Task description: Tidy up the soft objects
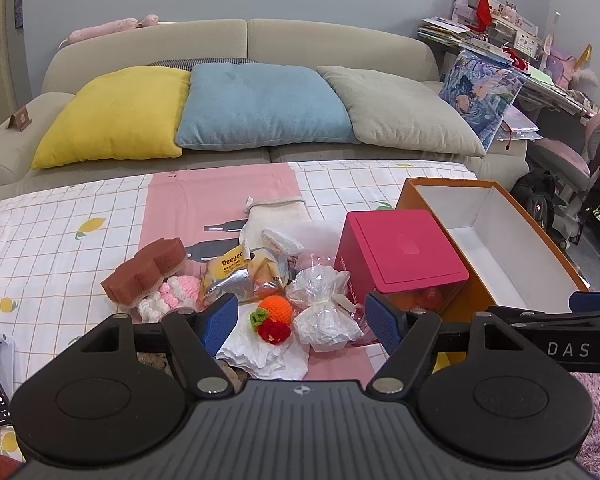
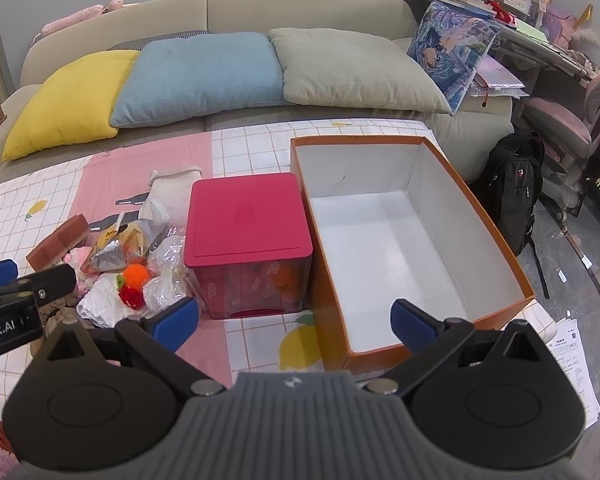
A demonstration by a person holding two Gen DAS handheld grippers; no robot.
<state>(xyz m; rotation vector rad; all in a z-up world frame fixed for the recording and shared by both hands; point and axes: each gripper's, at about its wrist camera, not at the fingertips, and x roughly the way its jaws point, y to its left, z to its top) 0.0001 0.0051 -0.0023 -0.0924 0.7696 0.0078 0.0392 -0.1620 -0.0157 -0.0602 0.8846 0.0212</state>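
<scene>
Left wrist view: the left claw [image 1: 302,322] is hovering low over the counter [image 1: 60,240] with its blue pads spread wide, gripping nothing. Between and beyond them a heap of soft things is lying: a crocheted orange fruit [image 1: 277,309] on crumpled white tissue [image 1: 260,354], a scalloped brown sponge [image 1: 146,270], a fuzzy pink knit [image 1: 172,294] and a crinkled clear plastic bundle [image 1: 324,312].

Right wrist view: the right claw [image 2: 294,322] is also hanging spread and empty, pointing between a glossy magenta-lidded box [image 2: 246,216] and an open orange cardboard box [image 2: 404,236] with smooth white walls. The soft heap is sitting left of the lidded box.
</scene>
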